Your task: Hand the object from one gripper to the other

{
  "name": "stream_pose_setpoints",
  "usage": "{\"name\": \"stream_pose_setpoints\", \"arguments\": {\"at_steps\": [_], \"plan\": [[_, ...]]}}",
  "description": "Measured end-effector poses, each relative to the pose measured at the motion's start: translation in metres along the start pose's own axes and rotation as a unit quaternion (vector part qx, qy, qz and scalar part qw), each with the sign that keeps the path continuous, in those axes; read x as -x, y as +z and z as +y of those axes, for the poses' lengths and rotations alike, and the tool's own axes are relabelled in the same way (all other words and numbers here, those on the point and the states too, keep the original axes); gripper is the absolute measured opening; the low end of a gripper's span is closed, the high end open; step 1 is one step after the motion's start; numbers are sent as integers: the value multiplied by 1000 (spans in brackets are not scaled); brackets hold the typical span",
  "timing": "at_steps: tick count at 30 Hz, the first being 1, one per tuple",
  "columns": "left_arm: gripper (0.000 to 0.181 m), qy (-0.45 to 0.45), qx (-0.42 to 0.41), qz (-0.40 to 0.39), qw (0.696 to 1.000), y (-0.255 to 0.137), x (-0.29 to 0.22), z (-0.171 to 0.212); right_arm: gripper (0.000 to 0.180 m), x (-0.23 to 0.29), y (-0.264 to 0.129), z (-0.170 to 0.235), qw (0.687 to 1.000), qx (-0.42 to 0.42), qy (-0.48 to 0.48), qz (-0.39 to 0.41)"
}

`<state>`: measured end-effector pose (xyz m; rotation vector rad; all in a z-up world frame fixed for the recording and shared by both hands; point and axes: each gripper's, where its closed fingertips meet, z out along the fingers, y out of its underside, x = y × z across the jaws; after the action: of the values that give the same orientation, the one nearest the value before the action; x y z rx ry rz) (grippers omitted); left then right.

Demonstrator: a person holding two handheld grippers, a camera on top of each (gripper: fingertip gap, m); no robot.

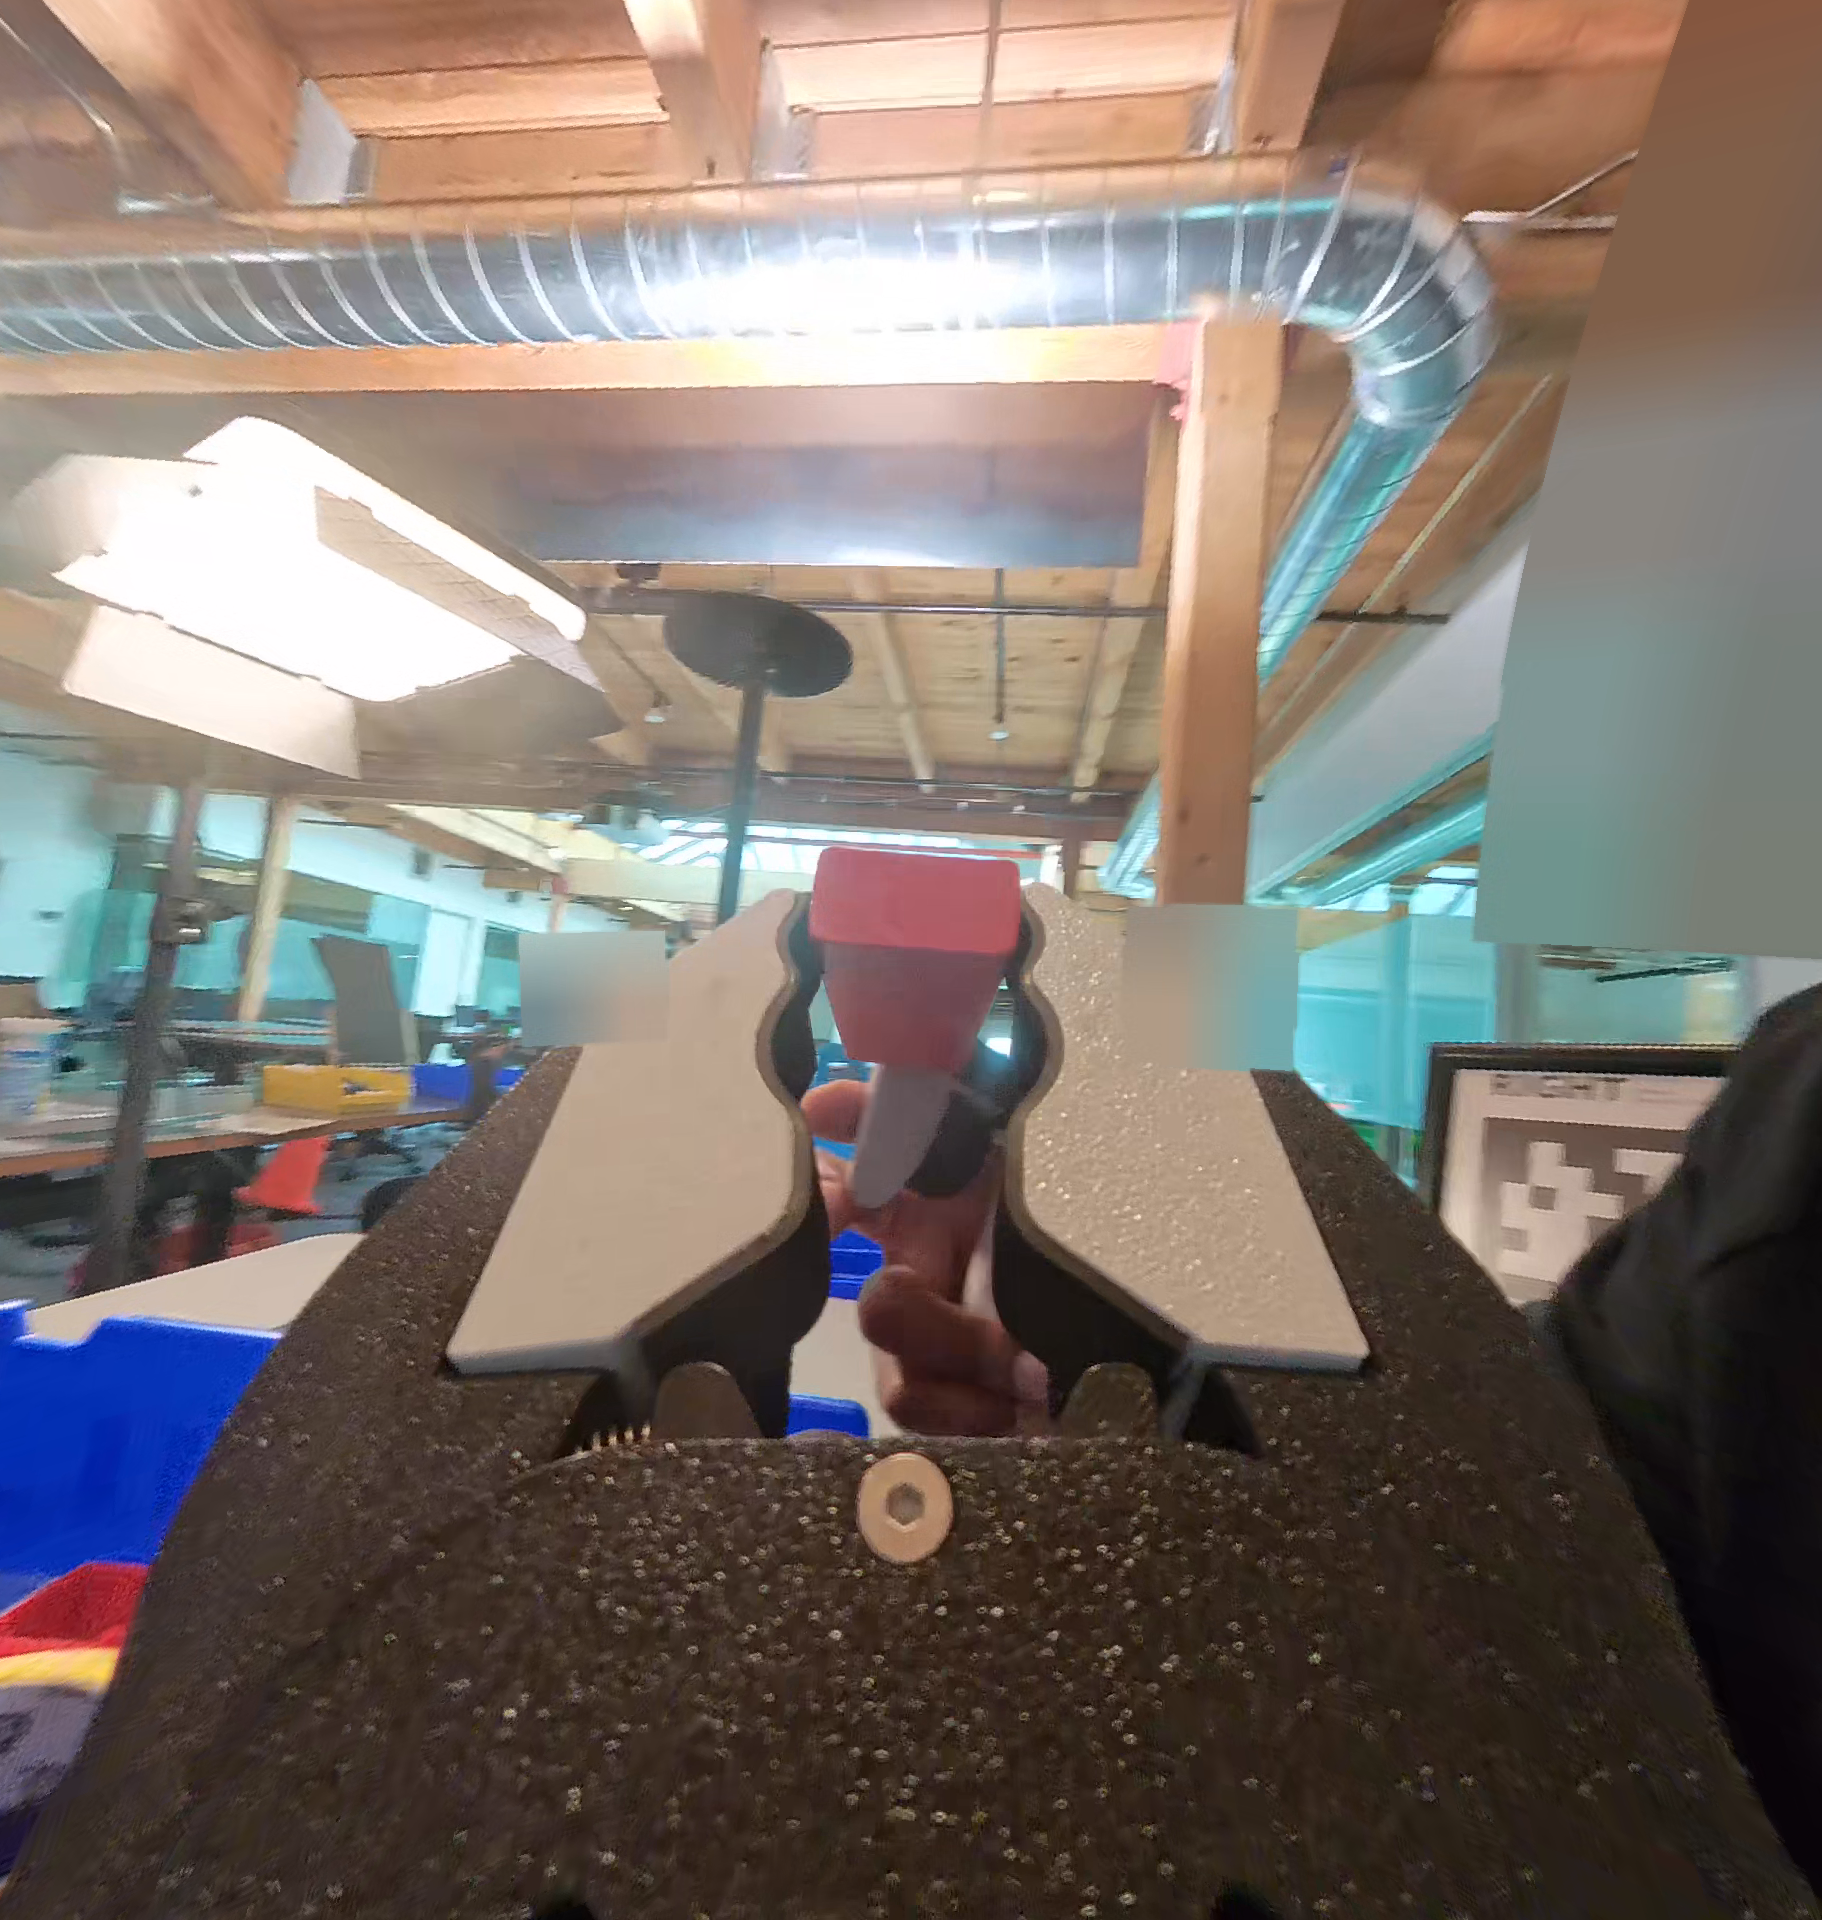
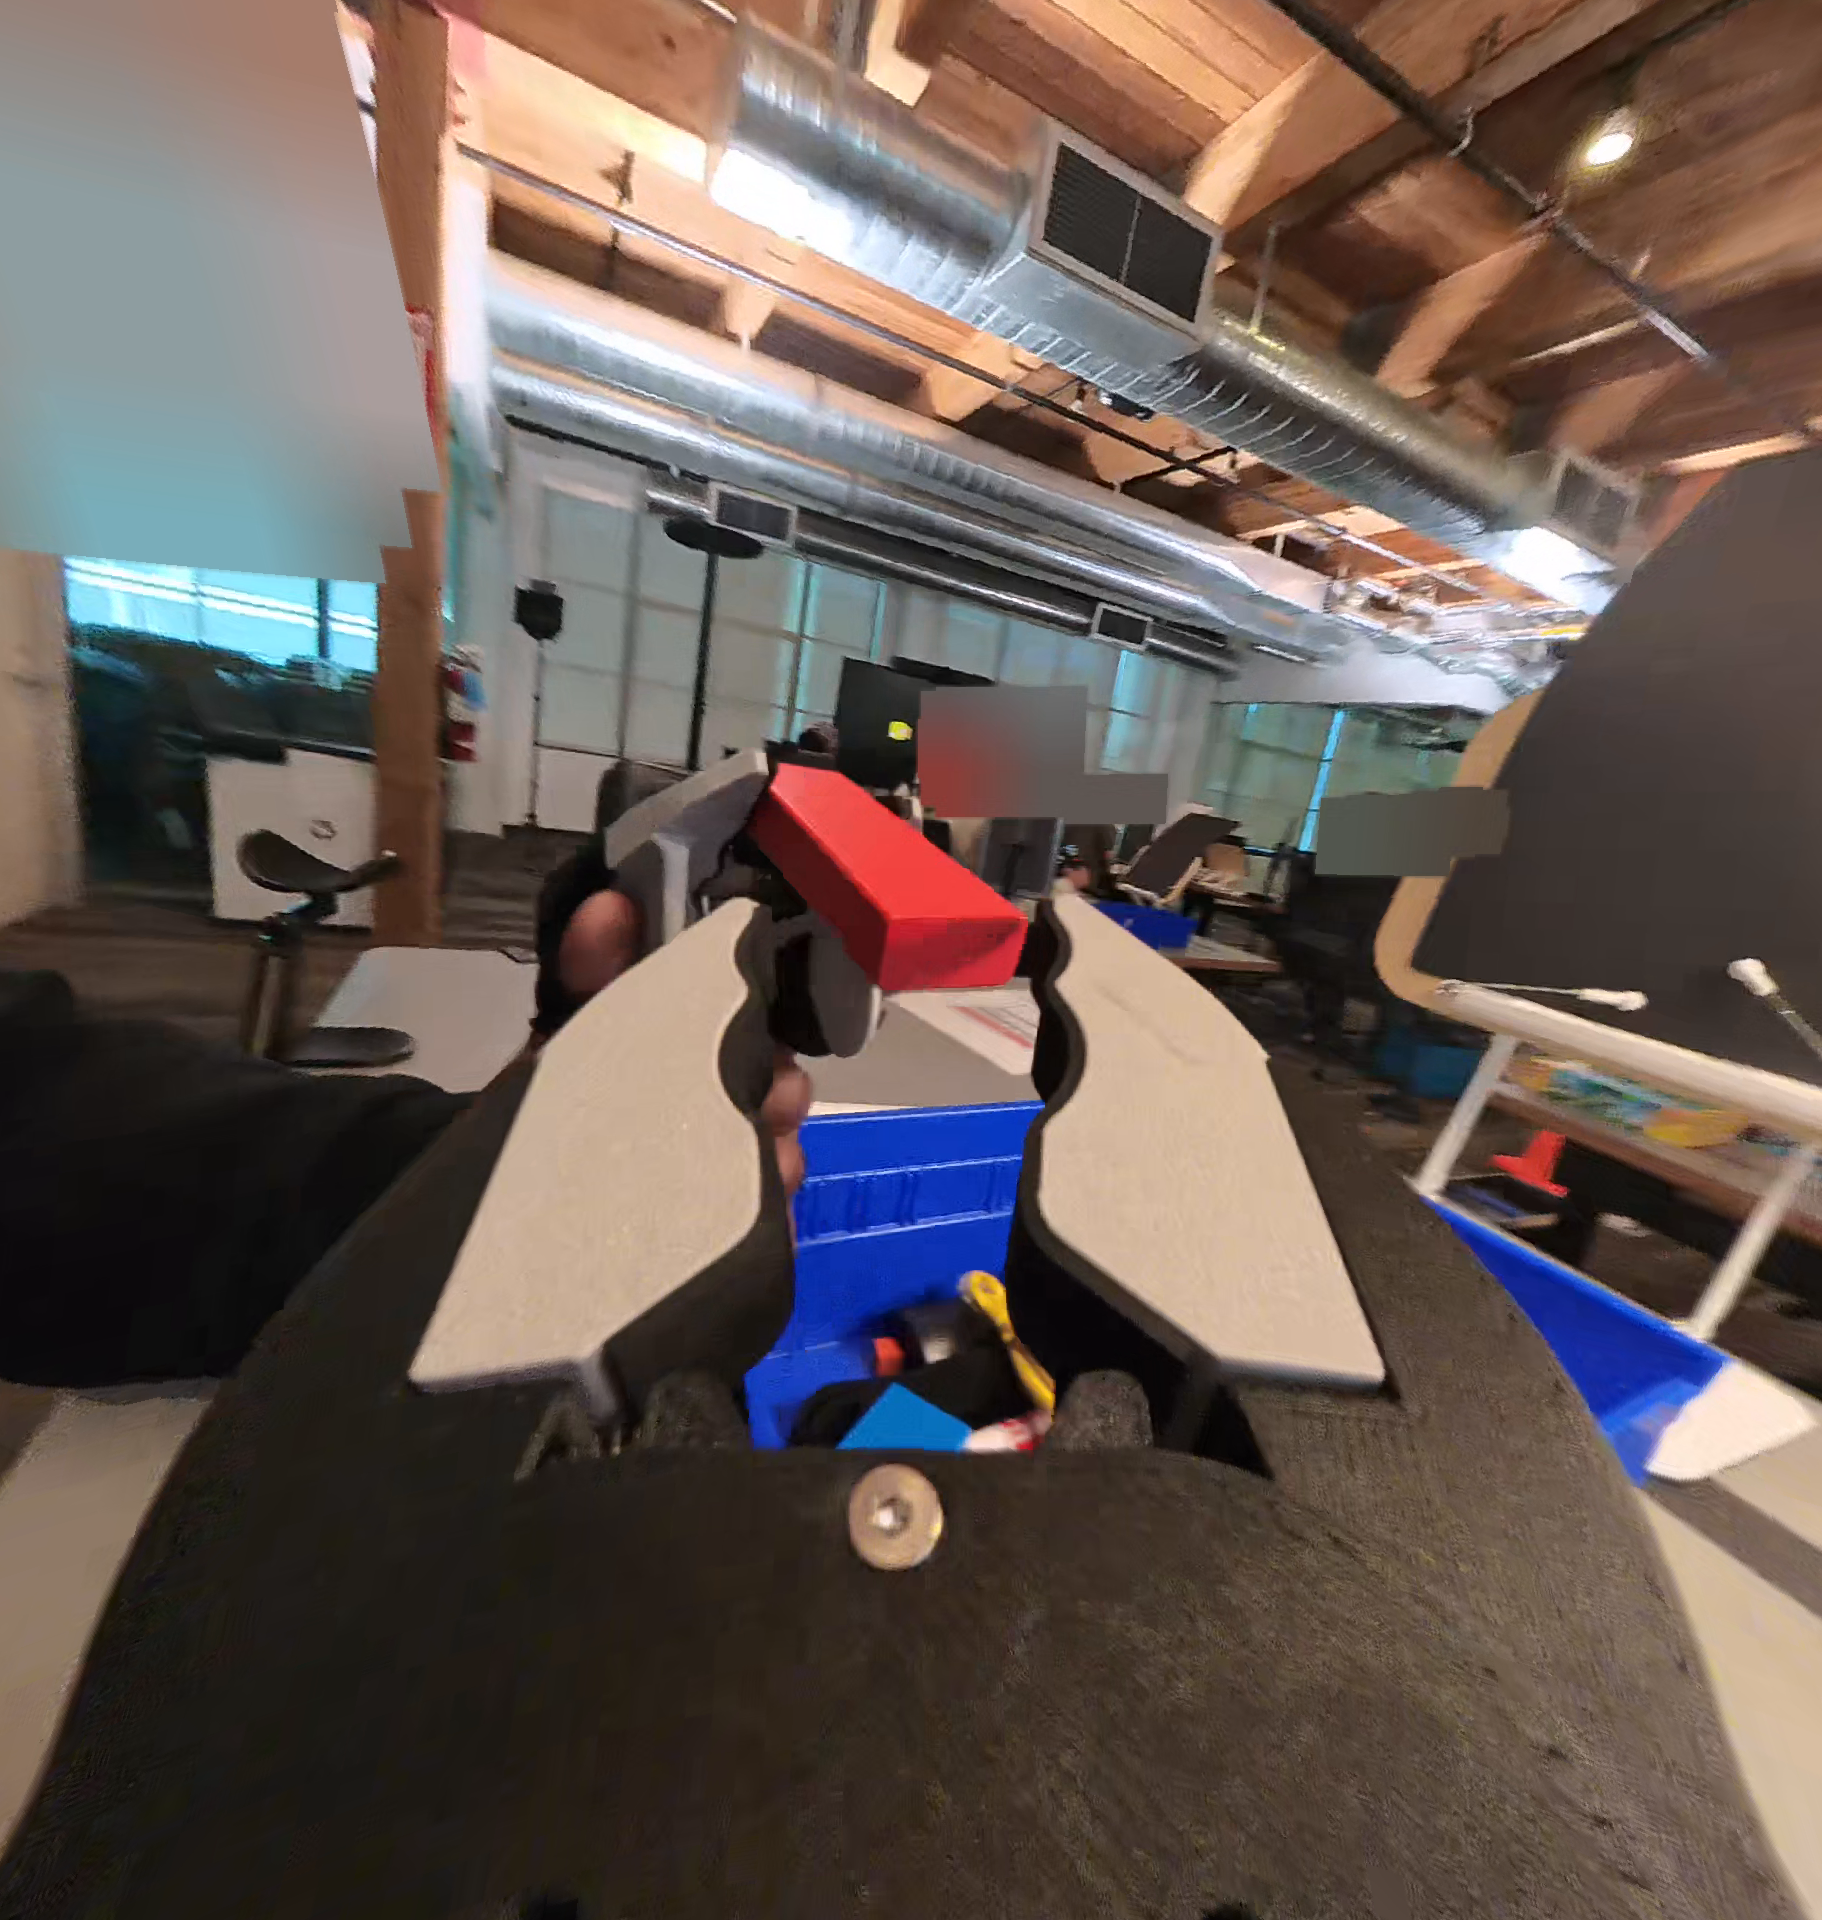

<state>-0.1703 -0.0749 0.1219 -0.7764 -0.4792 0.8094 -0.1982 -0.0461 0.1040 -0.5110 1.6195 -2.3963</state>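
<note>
A long red block (image 1: 915, 966) sits between the fingertips of my left gripper (image 1: 912, 935), which is shut on it and holds it up in the air. In the right wrist view the same block (image 2: 886, 883) sticks out of the left gripper (image 2: 772, 904) towards the camera. Its near end lies between the spread fingers of my right gripper (image 2: 896, 925), close to the right finger. The right gripper is open and grips nothing. One grey finger of the right gripper (image 1: 886, 1143) and a hand (image 1: 938, 1309) show beyond the block in the left wrist view.
A blue bin (image 2: 907, 1174) with several small items lies below the grippers; another blue bin (image 1: 76, 1434) is at the lower left. A dark sleeve (image 1: 1769, 1403), a framed marker board (image 1: 1572, 1164), a stool (image 2: 304, 883) and a white rack (image 2: 1613, 1060) stand around. Some 5 cm of space lies between my two pairs of fingers.
</note>
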Motion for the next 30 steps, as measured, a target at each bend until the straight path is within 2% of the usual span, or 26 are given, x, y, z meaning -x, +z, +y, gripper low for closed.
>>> {"name": "stream_pose_setpoints", "arguments": {"at_steps": [5, 8, 11, 14, 17, 19, 22, 24, 26, 27, 30], "plan": [[35, -45, -2, 65, 997, 0, -14, 8, 52, 11, 1, 12, 997, 18, 50, -51], [35, -50, 10, 79, 996, 2, -19, 16, 35, 19, -2, 14, 996, 22, 44, -69], [35, -53, 26, 78, 995, 3, -18, 21, 34, 15, -7, 16, 998, 29, 15, -61], [39, -49, 69, 30, 996, 7, -4, 34, 34, 4, -17, 17, 996, 33, -79, -21], [50, -94, 105, 14, 990, 10, 2, 47, 34, -3, -26, 19, 980, 36, -194, 13], [55, -145, 124, 9, 982, 11, 5, 55, 34, -4, -30, 21, 959, 41, -278, 38], [56, -203, 151, 1, 967, 12, 7, 67, 34, 0, -29, 30, 911, 57, -404, 56], [45, -212, 165, 11, 963, 12, 2, 72, 34, 3, -27, 37, 885, 70, -456, 63], [26, -211, 186, 19, 959, 12, -3, 78, 34, 4, -26, 40, 875, 71, -473, 71], [19, -196, 182, 31, 963, 12, -7, 75, 34, 2, -25, 41, 879, 76, -465, 76], [17, -99, 193, 29, 976, 12, -11, 71, 36, -4, -25, 41, 904, 79, -411, 83]]}}
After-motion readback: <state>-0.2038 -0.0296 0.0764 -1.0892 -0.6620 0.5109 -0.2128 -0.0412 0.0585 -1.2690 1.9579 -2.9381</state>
